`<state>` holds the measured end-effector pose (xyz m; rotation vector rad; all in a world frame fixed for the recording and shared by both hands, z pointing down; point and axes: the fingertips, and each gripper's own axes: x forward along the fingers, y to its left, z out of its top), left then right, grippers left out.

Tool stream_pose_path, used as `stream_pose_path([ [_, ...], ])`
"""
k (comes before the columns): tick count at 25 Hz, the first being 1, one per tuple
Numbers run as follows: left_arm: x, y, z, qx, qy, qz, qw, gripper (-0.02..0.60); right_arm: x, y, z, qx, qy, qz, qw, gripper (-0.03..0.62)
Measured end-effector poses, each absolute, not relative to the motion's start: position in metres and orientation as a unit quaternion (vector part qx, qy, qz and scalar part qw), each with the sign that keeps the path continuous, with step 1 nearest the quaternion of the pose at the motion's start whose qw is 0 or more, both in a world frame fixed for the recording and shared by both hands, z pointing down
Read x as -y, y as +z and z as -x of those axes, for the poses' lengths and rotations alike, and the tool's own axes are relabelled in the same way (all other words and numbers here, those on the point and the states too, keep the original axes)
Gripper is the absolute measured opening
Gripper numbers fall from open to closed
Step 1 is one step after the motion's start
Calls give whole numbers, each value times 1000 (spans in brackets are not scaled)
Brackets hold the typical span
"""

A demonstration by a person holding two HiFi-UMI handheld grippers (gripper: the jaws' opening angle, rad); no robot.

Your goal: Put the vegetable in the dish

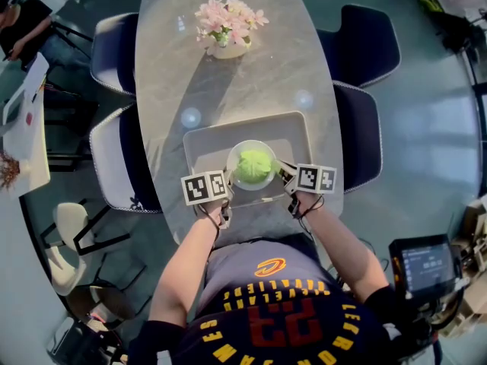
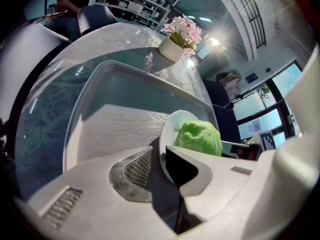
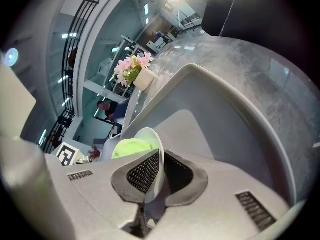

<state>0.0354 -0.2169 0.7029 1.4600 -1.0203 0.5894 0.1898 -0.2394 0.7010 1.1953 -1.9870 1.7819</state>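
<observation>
Head view, low middle of the frame: the green vegetable (image 1: 253, 166) sits in the white dish (image 1: 262, 144). The left gripper (image 1: 227, 182) has its jaws shut tight on the dish's left rim. The right gripper (image 1: 284, 175) bites the right rim. The dish is over a gray tray (image 1: 221, 131) on the table (image 1: 228, 82). Pink flowers (image 1: 228, 17) stand at the top.

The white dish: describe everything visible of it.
The white dish is small, round and shallow, glossy like ceramic, upright, with a green leafy vegetable inside. The left gripper and right gripper pinch opposite sides of its rim. It is over the grey tray; whether it rests there or is lifted is unclear.
</observation>
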Motion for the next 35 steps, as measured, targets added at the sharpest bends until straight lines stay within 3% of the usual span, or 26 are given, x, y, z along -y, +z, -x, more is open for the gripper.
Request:
stream_pose_path([
  [12,215,703,-34,432,228,-630,604,71,243,695,-194,690,576,-422,119,50],
  [35,205,689,-33,426,121,-631,637,69,247,674,-206,688,575,-440,42,49],
])
